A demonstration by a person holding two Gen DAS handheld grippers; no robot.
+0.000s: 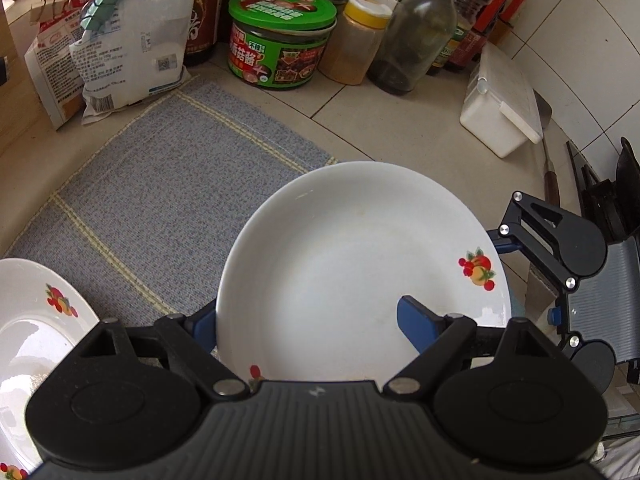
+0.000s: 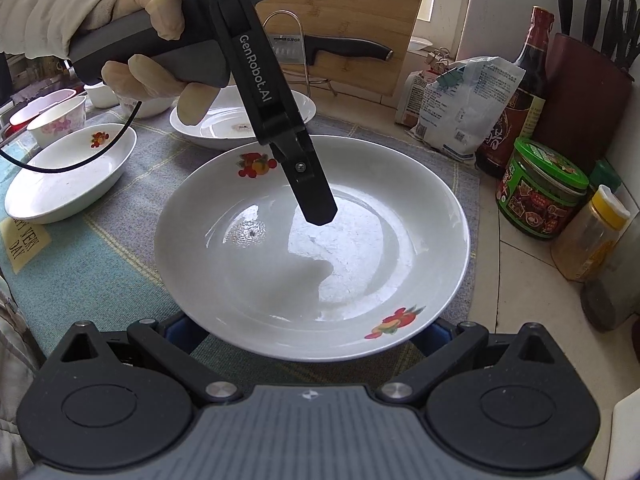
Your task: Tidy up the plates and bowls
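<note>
So in the left wrist view, the left tongs are clamped on the near rim of a white plate with little fruit decals, one blue finger lying inside the dish and the other one under its outer edge. That plate sits tilted above the grey woven mat on the bench. Left of the plate there's a second fruit-print plate at the frame edge. Behind the plate, at the back of the bench, you get a green-lidded jar, a yellow-capped spice jar, a glass bottle and a white lidded box. The right tongs poke in from the plate's right side, right at its rim; can't tell from here how far apart they are. Over in the right wrist view, the right tongs are spread wide around the near edge of the plate, with blue pads peeking out on both sides below the rim. The left tongs reach down over the plate's middle, held by a gloved hand. Left of the plate is an oval white dish, behind it another white plate, plus small bowls farther back left. The green jar stands to the plate's right.
</note>
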